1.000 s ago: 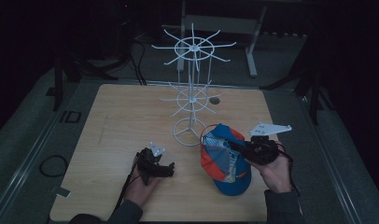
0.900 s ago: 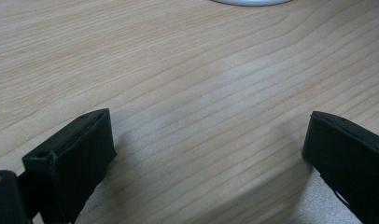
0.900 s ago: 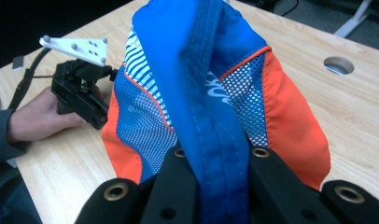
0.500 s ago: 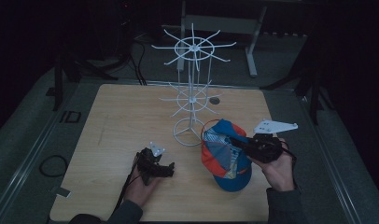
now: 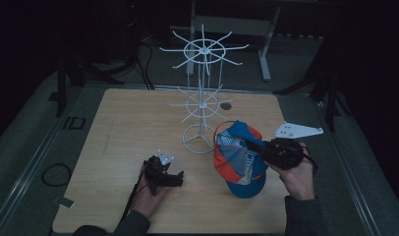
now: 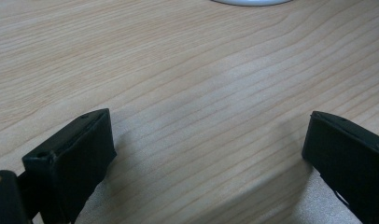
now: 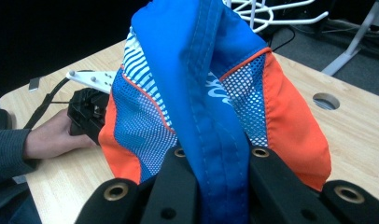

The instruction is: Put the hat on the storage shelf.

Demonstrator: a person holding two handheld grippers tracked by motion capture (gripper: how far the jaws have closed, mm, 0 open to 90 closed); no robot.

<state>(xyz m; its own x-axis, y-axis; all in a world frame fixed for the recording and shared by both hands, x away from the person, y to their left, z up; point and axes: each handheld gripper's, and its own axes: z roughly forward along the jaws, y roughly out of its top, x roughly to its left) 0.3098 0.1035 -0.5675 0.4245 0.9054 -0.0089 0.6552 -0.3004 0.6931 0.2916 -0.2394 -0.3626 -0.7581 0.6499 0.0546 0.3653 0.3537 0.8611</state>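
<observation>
Right gripper (image 5: 246,146) clamped on the cap (image 5: 237,157), jaws pinching a fold of its blue fabric; in the right gripper view the cloth runs straight up between them. Since a second ago I've lifted the cap a little and swung it toward the white rack (image 5: 202,98); it now hangs just beside the rack's base ring, brim drooping toward the table (image 5: 128,128). My reading: pick-up done, hanging on a rack arm comes next. Left gripper (image 5: 169,178) rests on the table in the same place as before, jaws spread wide, nothing between them, bare wood ahead in its own view.
</observation>
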